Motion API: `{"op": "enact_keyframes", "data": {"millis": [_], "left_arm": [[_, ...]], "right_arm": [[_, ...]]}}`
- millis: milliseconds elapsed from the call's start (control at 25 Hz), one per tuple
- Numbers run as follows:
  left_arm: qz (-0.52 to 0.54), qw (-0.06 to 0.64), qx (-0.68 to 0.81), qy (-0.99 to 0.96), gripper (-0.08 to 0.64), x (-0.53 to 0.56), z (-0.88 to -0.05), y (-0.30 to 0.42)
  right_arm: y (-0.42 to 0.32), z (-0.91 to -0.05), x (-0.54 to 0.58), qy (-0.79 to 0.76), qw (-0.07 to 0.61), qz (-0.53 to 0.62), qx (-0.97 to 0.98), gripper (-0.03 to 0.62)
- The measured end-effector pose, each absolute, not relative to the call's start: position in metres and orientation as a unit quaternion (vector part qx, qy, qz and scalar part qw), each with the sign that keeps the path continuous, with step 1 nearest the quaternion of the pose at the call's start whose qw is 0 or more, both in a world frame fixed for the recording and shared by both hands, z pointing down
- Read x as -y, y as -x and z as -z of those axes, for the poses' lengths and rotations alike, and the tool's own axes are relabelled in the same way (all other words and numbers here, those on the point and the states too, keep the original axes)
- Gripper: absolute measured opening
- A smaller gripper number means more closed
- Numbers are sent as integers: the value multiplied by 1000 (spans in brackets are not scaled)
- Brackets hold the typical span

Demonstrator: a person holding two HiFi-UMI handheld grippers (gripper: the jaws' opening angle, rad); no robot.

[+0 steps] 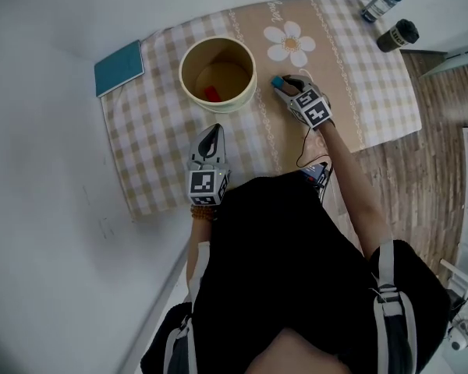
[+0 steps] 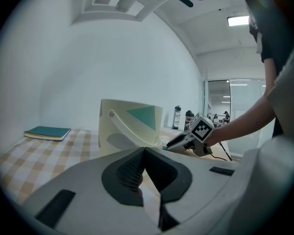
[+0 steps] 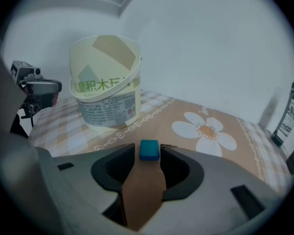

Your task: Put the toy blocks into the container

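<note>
Blue block (image 3: 149,150) between right gripper (image 3: 149,156) fingers (image 3: 179,170)

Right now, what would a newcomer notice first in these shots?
The cream bucket stands on the checked cloth with a red block inside. To its right in the head view, below the daisy print, the right gripper has its jaws open around a blue block lying on the cloth. The left gripper is shut, nearer the person.

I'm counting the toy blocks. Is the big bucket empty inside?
No, the head view shows a red block lying on the bottom of the bucket.
</note>
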State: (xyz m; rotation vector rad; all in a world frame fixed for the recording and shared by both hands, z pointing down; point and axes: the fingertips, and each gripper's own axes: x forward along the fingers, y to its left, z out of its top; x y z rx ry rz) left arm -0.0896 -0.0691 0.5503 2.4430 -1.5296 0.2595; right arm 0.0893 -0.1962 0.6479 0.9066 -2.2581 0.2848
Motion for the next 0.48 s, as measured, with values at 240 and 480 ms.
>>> {"op": "enact_keyframes", "data": {"millis": [240, 480], "left_arm": [[-88, 124, 526, -837, -9, 69, -550, 91], [-87, 124, 525, -838, -9, 68, -549, 91]], "right_arm": [[-90, -656, 199, -356, 348, -119, 859, 140], [-89, -648, 191, -350, 344, -112, 864, 138]]}}
